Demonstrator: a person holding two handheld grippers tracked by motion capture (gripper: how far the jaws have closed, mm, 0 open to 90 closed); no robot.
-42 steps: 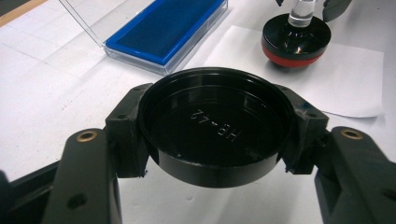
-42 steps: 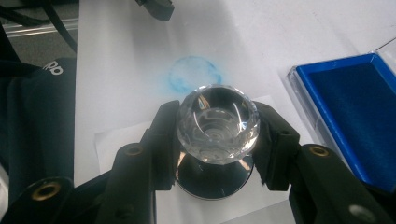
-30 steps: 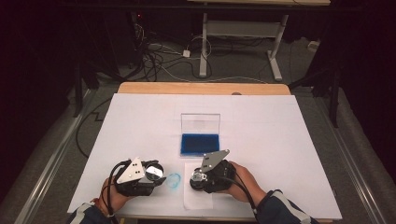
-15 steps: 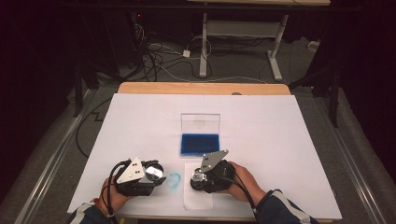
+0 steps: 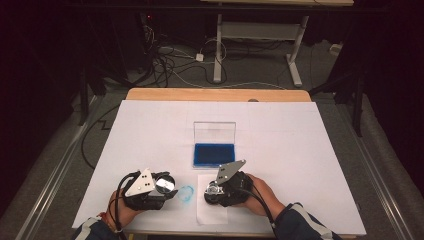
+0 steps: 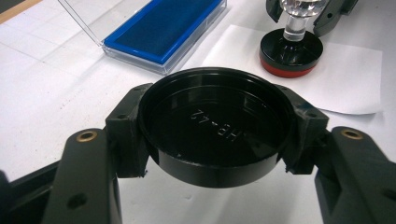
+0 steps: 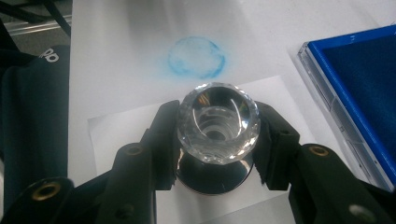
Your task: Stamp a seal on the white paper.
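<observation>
While both hands rest near the person's edge of the white table (image 5: pixel 310 150), each gripper is closed around its own piece of a stamp set. The left gripper (image 6: pixel 215 128) clamps a round black cap (image 6: pixel 215 123) between its pads, hollow side up, with raised lettering visible inside it; in the high view the cap (image 5: pixel 164 184) sits at the front of that gripper (image 5: pixel 161 186).

The right gripper (image 7: pixel 218 135) pinches the faceted clear knob of a stamp (image 7: pixel 218 123), its pads pressing the knob from both sides. Below the knob, the stamp's dark round base sits on a small sheet of white paper (image 7: pixel 121 133). Seen from the left gripper, the stamp (image 6: pixel 291 49) stands upright ahead and to the right, with a red band around the bottom of its black base, which rests on the paper (image 6: pixel 345 70).

Between the two grippers, a smudged blue ring mark (image 5: pixel 186 193) lies on the table, just beyond the right gripper's jaws in its own view (image 7: pixel 196 58). Farther ahead of both grippers sits a blue ink pad (image 5: pixel 214 154) in a clear case with its lid (image 5: pixel 214 133) standing open. It lies close to the paper's far edge.
</observation>
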